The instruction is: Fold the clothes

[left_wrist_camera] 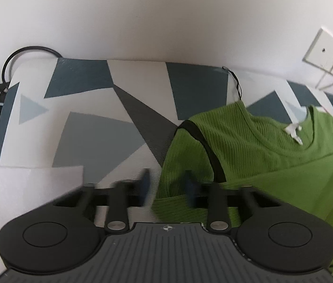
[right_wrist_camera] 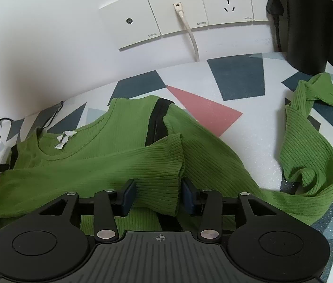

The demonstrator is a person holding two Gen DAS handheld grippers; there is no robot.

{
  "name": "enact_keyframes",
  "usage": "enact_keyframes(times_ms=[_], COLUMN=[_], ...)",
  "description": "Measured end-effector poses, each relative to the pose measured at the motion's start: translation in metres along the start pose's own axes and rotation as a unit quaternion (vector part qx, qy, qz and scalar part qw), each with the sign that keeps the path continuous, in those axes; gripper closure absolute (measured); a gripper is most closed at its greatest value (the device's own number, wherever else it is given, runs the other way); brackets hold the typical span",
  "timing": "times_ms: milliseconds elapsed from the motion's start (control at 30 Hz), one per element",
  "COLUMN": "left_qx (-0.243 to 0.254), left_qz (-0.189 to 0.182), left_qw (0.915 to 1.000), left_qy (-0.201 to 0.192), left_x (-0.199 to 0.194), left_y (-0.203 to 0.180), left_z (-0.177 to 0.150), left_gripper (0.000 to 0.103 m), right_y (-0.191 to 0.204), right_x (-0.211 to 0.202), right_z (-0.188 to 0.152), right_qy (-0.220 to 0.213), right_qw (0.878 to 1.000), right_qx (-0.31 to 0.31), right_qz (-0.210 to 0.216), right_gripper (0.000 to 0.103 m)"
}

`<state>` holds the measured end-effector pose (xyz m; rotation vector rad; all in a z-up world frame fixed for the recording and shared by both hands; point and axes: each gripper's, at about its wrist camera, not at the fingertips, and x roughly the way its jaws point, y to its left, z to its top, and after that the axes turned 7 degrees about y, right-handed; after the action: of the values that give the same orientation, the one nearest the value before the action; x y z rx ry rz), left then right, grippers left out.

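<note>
Here, a green ribbed top (right_wrist_camera: 110, 155) lies spread on a table (right_wrist_camera: 237, 127) covered in grey, blue and pink shapes, its neckline with a white label (right_wrist_camera: 63, 139) toward the wall. One sleeve (right_wrist_camera: 143, 162) is folded across the chest; the other sleeve (right_wrist_camera: 307, 141) trails off to the right, crumpled. The right gripper (right_wrist_camera: 158, 194) hovers over the folded sleeve's cuff, fingers spread and holding nothing. The left gripper (left_wrist_camera: 167, 186) sits at the top's edge (left_wrist_camera: 190, 155) — blurred, its fingers apart too, with cloth between them but not pinched. Wall sockets (right_wrist_camera: 178, 14) line the wall behind — a white cable (right_wrist_camera: 191, 35) plugged into one.
</note>
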<state>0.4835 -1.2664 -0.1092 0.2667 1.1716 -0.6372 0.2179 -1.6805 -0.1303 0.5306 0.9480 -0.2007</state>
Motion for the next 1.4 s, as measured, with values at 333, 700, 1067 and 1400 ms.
enact_keyframes(times_ms=[333,700,1067,1400], left_qx=[-0.001,-0.048,-0.054,-0.032], left_qz=[0.052,0.035,-0.011,0.070], left_qw=[0.9981,0.9956,0.9975,0.9968], left_qy=[-0.033,-0.072,-0.043,-0.022], left_x=[-0.005,-0.045,-0.049,-0.031], left_y=[0.007,-0.009,-0.070,-0.074], left_z=[0.010,-0.015,-0.074,-0.095], left_gripper=[0.100,0.025,0.016,0.003], right_y=[0.004,-0.018,-0.096,-0.092], right_x=[0.003,-0.040,-0.067,-0.033], right_z=[-0.001,-0.007,-0.009,0.010], right_qy=[-0.003,-0.059,-0.115,-0.090], right_qw=[1.000,0.997,0.973,0.982], right_qx=[-0.007,0.041,0.146,0.096], right_qz=[-0.009,-0.031,-0.134,-0.134], right_gripper=[0.062,0.055,0.060,0.071])
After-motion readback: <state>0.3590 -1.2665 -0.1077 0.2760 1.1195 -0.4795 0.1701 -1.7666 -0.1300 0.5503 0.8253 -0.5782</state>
